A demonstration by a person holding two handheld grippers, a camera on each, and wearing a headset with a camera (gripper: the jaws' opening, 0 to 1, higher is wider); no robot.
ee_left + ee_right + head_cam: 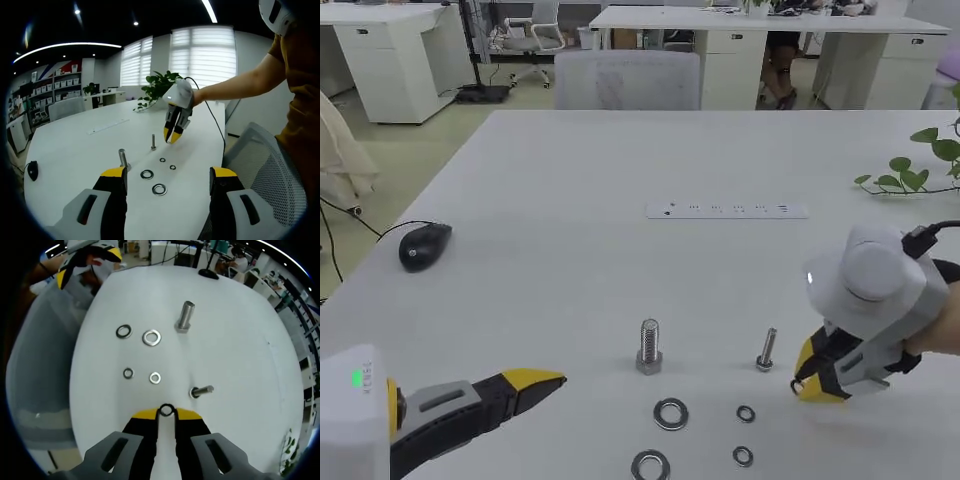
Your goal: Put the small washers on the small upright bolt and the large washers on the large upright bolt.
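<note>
Now, your right tongs [808, 386] are pinched almost closed, with only a thin gap left between the yellow tips. A small washer [161, 409] sits gripped edge-on in that gap, as the right gripper view shows. In the head view these tongs point down toward the white table [620, 180], just beside the small bolt [766, 350], at about 4 o'clock from it. The washer is not on the bolt. I cannot tell whether the tips touch the tabletop.

Your left tongs [168, 173] are spread wide and grip nothing. In the head view they lie low at about 8 o'clock from the large bolt [649, 347], well apart from it, tips aimed toward the washers.

Both bolts stand upright on their heads, the small one at 3 o'clock from the large one, and both shafts are bare. Two large washers lie flat on the table: one [671, 413] near the large bolt at roughly 5 o'clock, the other [650, 465] further out at 6 o'clock. Two more small washers lie flat below the small bolt, one [746, 413] at about 7 o'clock from it and one [743, 456] beyond that, on the same line.

Farther off, a power strip [727, 210] lies at 12 o'clock from the bolts and a black mouse [424, 245] at 10 o'clock.
</note>
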